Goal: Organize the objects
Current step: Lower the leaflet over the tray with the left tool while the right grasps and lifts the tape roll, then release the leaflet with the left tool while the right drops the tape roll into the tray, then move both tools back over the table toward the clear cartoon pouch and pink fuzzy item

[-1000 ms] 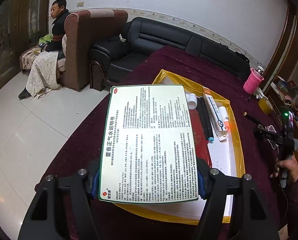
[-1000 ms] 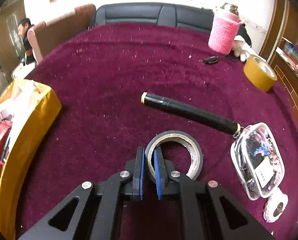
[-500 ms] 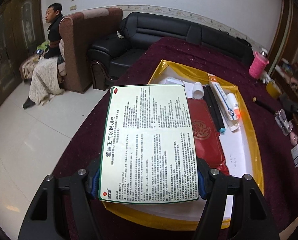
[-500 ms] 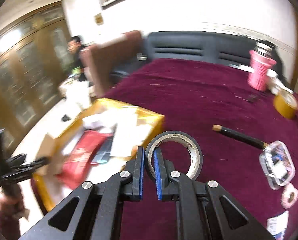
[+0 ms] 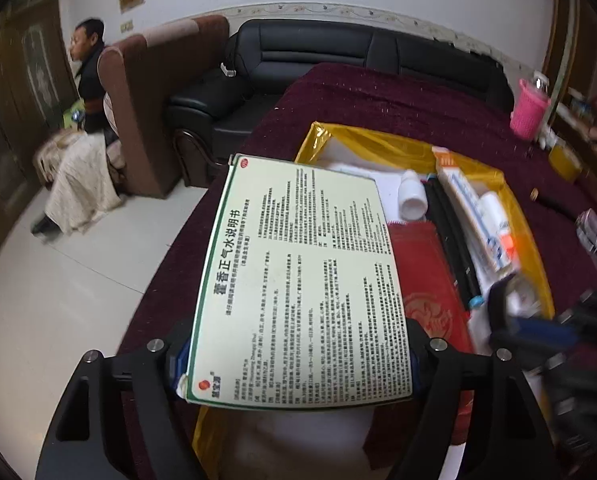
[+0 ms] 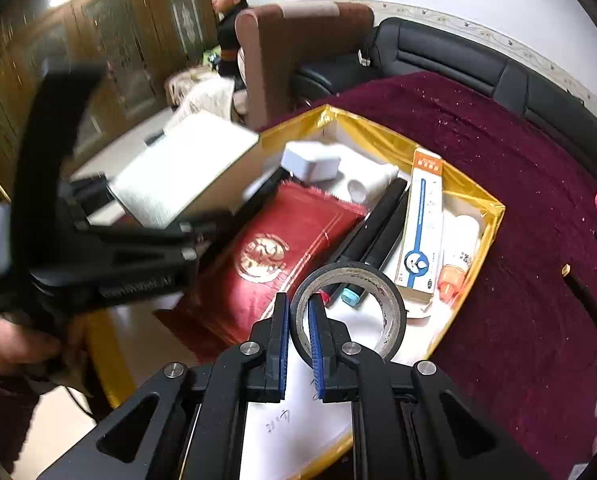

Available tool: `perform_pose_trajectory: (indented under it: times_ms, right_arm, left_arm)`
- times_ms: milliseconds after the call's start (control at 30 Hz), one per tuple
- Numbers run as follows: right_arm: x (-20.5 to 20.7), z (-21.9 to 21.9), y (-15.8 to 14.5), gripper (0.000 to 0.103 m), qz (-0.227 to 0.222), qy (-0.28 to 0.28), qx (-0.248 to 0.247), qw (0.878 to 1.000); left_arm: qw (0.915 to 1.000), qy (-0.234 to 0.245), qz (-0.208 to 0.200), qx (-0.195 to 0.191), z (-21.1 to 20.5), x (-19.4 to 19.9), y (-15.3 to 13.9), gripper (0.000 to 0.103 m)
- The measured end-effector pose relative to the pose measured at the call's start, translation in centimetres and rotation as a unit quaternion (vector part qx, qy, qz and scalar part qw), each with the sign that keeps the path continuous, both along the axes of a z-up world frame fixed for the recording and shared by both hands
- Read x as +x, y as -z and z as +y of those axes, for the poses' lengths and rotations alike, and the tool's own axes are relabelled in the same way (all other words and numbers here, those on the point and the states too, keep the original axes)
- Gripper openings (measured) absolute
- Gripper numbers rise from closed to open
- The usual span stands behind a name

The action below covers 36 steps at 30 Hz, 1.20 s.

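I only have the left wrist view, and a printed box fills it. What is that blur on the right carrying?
Observer: That is the right gripper, shut on a roll of black tape, with one finger inside the ring.
Operator: What does the tape hang over?
Observer: Seen from the right wrist, it hangs over the white floor near the front of the yellow tray, beside the red case.
Operator: Is anything hidden behind the printed box?
Observer: Yes, a small white box lies in the tray's far corner, past the printed box.
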State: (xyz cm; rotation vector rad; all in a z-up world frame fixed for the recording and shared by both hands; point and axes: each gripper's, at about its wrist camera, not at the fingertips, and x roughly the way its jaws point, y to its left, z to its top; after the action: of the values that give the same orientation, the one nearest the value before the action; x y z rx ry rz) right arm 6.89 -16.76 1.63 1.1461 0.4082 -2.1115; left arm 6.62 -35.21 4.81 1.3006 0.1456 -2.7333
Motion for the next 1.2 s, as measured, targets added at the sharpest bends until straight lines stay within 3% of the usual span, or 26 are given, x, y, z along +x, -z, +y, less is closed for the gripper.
perform_pose_trajectory:
  times_ms: [167, 300, 367, 433, 500, 567, 667, 733, 833, 900, 1000, 1067, 1200]
  right_arm:
    - [-0.9, -0.4, 1.1, 0.012, -0.001, 0.009, 0.029, 1.000]
    - [-1.4, -0.4, 1.5, 0.012, -0.015, 0.021, 0.048, 0.998]
    - [-1.4, 0.0, 1.3, 0.020, -0.028, 0.032, 0.045, 0.998]
    - [-1.5, 0.8, 1.0, 0.034, -0.040, 0.051, 0.022, 0.998]
    - [-1.1, 2.5, 0.1, 0.046, -0.046, 0.067, -0.034, 0.996]
    - [-0.8, 3.8, -0.5, 0.062, -0.042, 0.073, -0.080, 0.993]
    - [-0.7, 5.8, -1.4, 0.067, -0.023, 0.090, -0.124, 0.988]
    - [-1.0, 7.2, -1.6, 0.069, -0.026, 0.101, -0.159, 0.982]
    - [-1.4, 10.0, -1.7, 0.070, -0.025, 0.141, -0.209, 0.967]
    - [-1.5, 11.8, -1.5, 0.070, -0.048, 0.160, -0.226, 0.960]
    - [-0.5, 15.3, -2.2, 0.071, -0.018, 0.173, -0.215, 0.961]
    - [0.0, 18.3, -2.7, 0.078, 0.001, 0.198, -0.208, 0.958]
    - [-1.1, 26.3, -3.7, 0.079, 0.003, 0.261, -0.229, 0.938]
  left_arm:
    - [0.9981, -0.002, 0.000, 0.062, -1.5, -0.2, -1.3, 0.076]
    - [0.9969, -0.002, 0.027, 0.073, -2.1, -0.1, -4.1, 0.082]
    - [0.9972, 0.000, 0.041, 0.062, -1.7, 0.0, -5.2, 0.085]
    - [0.9982, -0.006, 0.053, 0.027, -1.0, 0.1, -6.0, 0.085]
    - [0.9957, -0.024, 0.089, 0.009, -0.2, 1.5, -7.2, 0.085]
    - [0.9901, -0.041, 0.128, 0.038, 0.3, 3.4, -8.1, 0.085]
    - [0.9764, -0.051, 0.179, 0.109, 1.5, 6.1, -8.8, 0.092]
    - [0.9720, -0.049, 0.194, 0.123, 3.0, 6.8, -9.1, 0.092]
    - [0.9642, -0.016, 0.225, 0.139, 5.5, 7.4, -9.2, 0.092]
    - [0.9572, 0.032, 0.237, 0.163, 6.9, 7.9, -8.8, 0.092]
    - [0.9632, 0.083, 0.215, 0.139, 9.4, 7.8, -9.2, 0.093]
    - [0.9630, 0.122, 0.207, 0.123, 11.5, 7.9, -10.1, 0.095]
    - [0.9619, 0.187, 0.179, 0.090, 17.6, 7.9, -10.0, 0.099]
